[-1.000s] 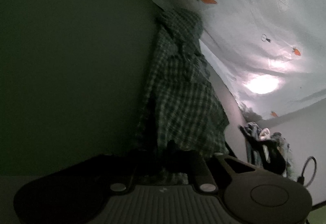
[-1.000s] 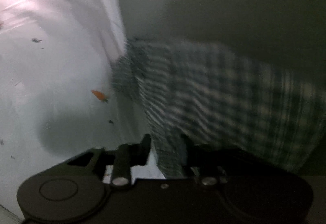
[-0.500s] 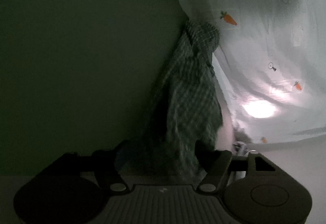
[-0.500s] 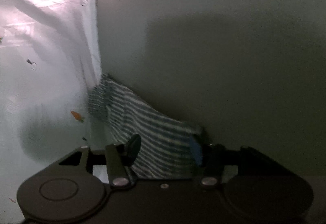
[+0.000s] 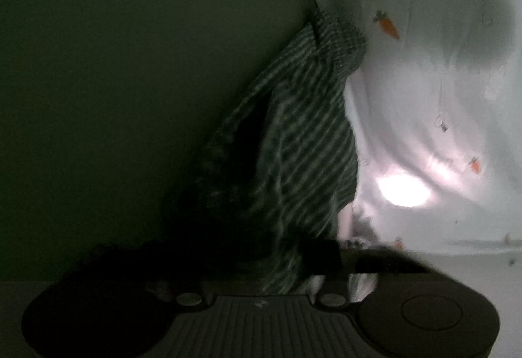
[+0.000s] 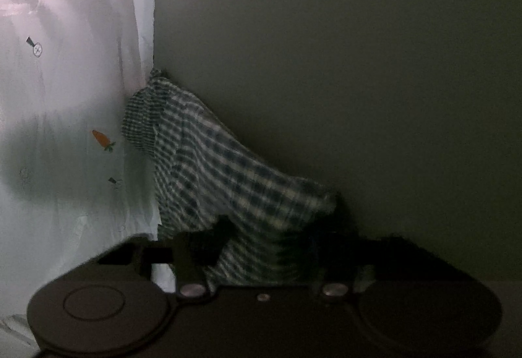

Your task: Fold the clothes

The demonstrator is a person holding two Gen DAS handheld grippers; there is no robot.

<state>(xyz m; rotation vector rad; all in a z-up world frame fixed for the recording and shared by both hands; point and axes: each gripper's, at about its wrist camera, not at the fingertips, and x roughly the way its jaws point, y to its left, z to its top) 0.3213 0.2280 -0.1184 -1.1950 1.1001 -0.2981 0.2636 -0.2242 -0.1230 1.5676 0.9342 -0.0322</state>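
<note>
A dark green and white checked garment (image 5: 303, 136) lies bunched where the white carrot-print sheet (image 5: 424, 97) meets a dark wall. It runs down between the fingers of my left gripper (image 5: 277, 260), whose jaws are closing on the cloth; the left finger is lost in shadow. In the right wrist view the same checked garment (image 6: 222, 169) slopes from the sheet (image 6: 65, 129) into my right gripper (image 6: 270, 237). Its jaws are closing too, with a fold of cloth bunched between the dark fingers.
A plain dark wall (image 5: 130, 64) fills the left half of the left wrist view, and the wall (image 6: 359, 64) fills the right of the right wrist view. A bright glare spot (image 5: 403, 191) sits on the sheet. The scene is dim and blurred.
Both grippers stood wider half a second ago and have narrowed onto the cloth. The left view has rolled. The garment, spread broad a second ago, is now bunched smaller against the wall.
</note>
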